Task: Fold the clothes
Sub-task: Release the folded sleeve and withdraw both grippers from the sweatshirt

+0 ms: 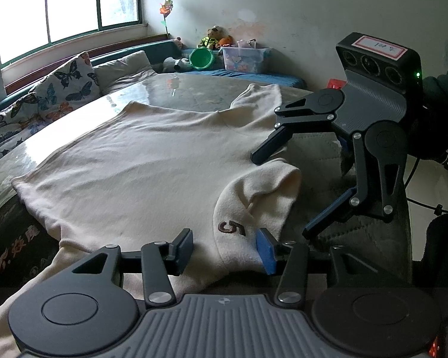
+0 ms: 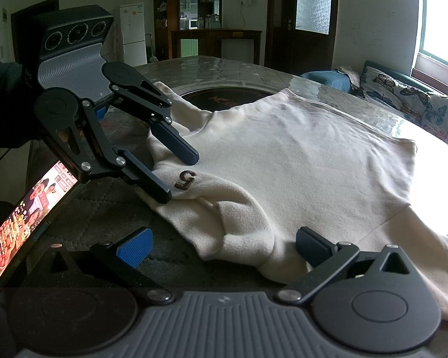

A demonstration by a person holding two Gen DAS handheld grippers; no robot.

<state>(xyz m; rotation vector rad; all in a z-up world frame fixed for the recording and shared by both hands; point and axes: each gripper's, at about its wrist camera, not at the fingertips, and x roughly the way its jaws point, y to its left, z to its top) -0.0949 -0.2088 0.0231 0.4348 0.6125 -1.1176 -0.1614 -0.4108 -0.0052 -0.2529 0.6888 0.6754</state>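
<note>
A cream sweatshirt (image 1: 140,167) lies spread on the glass-topped table (image 1: 176,89), one sleeve folded over its body. The sleeve's cuff carries a brown "5" (image 1: 231,228). My left gripper (image 1: 225,250) stands open low over that cuff, which lies slack between its blue pads. From the right wrist view, the left gripper (image 2: 179,177) straddles the "5" (image 2: 185,179). My right gripper (image 2: 222,247) is wide open, with the sleeve's folded bulge (image 2: 242,223) between its fingers. In the left wrist view the right gripper (image 1: 280,195) reaches in from the right over the same fold.
A phone (image 2: 30,223) with a lit screen leans at the table's near left edge. A dark round inset (image 1: 12,238) sits in the table under the sweatshirt's hem. Butterfly cushions (image 1: 65,83), a green bucket (image 1: 201,58) and a plastic box (image 1: 245,59) lie beyond the table.
</note>
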